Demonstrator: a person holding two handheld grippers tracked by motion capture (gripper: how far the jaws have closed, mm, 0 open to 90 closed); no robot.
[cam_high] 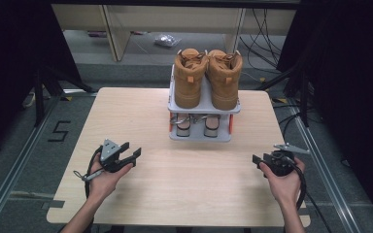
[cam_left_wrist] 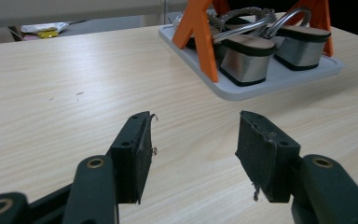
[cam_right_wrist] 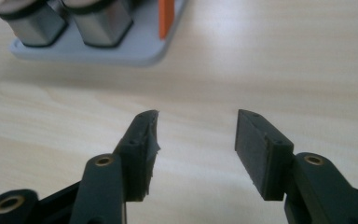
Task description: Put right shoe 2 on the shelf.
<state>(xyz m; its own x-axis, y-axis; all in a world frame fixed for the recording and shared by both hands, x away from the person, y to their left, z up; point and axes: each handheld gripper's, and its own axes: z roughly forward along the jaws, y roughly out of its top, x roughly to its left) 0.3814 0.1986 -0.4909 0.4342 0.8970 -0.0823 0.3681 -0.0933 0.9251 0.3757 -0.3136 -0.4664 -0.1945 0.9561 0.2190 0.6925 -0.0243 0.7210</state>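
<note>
The grey two-tier plastic shoe rack with orange side struts point(cam_high: 201, 104) stands at the far middle of the light wooden desk point(cam_high: 175, 184). A pair of tan leather high-top boots point(cam_high: 207, 77) sits side by side on its top shelf; a pair of silver block-heeled sandals point(cam_left_wrist: 265, 53) sits on the lower shelf. The left gripper point(cam_high: 132, 156) rests low over the desk's near left, released, with nothing between its jaws. The right gripper point(cam_high: 258, 160) hangs at the near right, likewise released and empty. Both are well apart from the rack.
</note>
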